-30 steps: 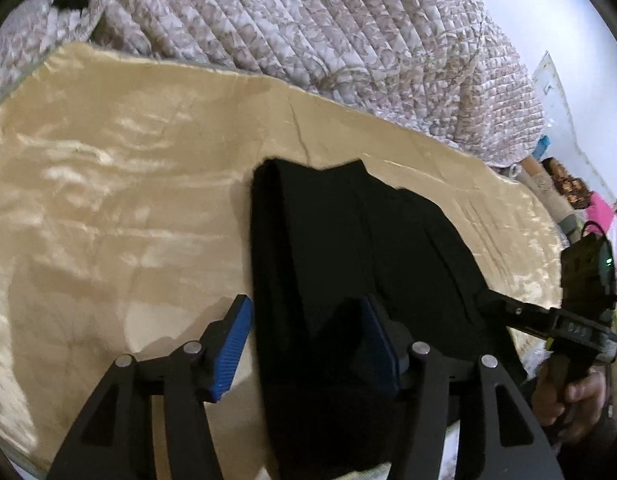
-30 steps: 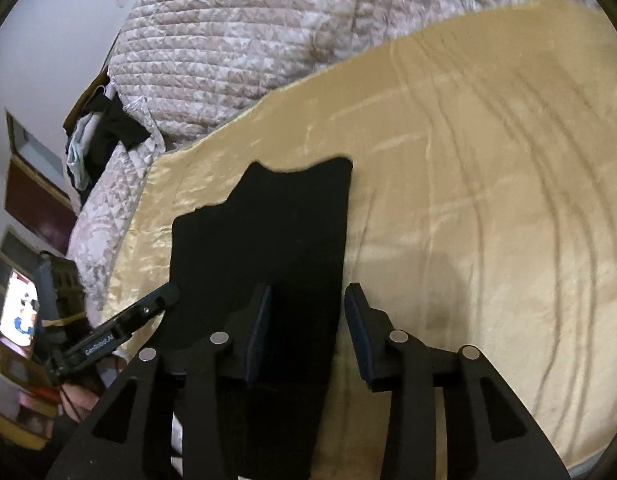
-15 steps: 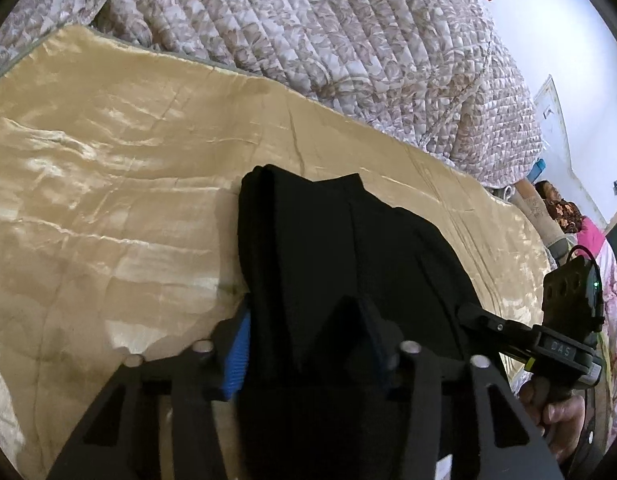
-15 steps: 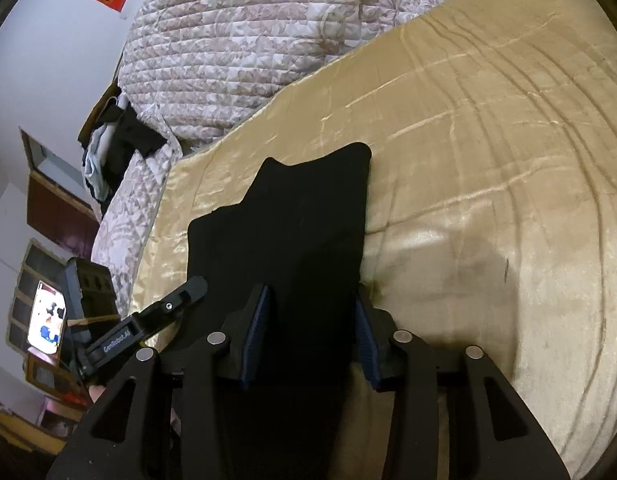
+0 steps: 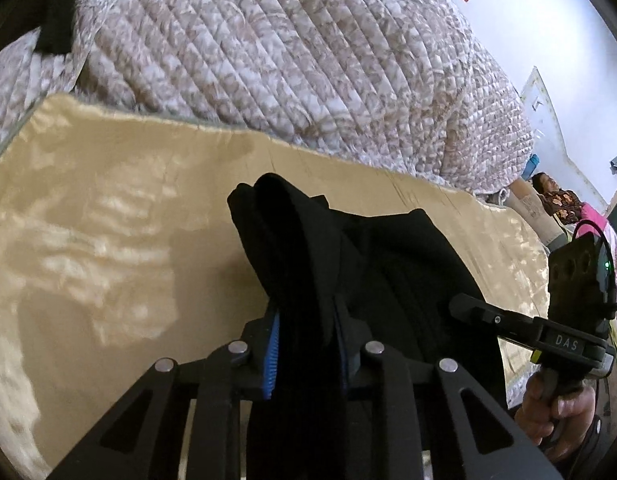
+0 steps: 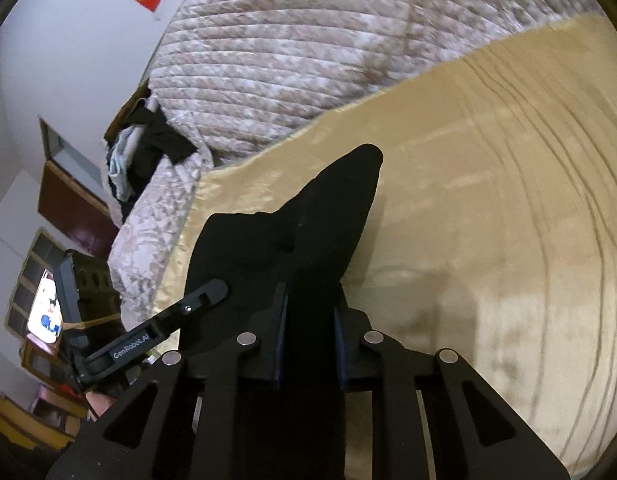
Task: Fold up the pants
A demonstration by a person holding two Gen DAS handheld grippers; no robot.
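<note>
The black pants [image 5: 388,264] lie on a shiny gold sheet [image 5: 108,248]; they also show in the right wrist view [image 6: 292,240]. My left gripper [image 5: 306,344] is shut on the near left edge of the pants and holds it lifted off the sheet. My right gripper [image 6: 310,336] is shut on the near right edge and lifts it into a peak. The right gripper shows in the left wrist view [image 5: 468,306], and the left gripper shows in the right wrist view [image 6: 212,290]. The far end of the pants rests on the sheet.
A quilted brown-and-white bedspread [image 5: 308,60] is heaped behind the gold sheet [image 6: 488,200]. A pile of clothes [image 6: 144,152] sits at the bed's far left corner. A person [image 5: 556,200] lies beyond the bed at the right.
Both grippers have moved onto the near end of the pants and shut on it. The gripped edges have risen off the sheet and bunched into peaks.
</note>
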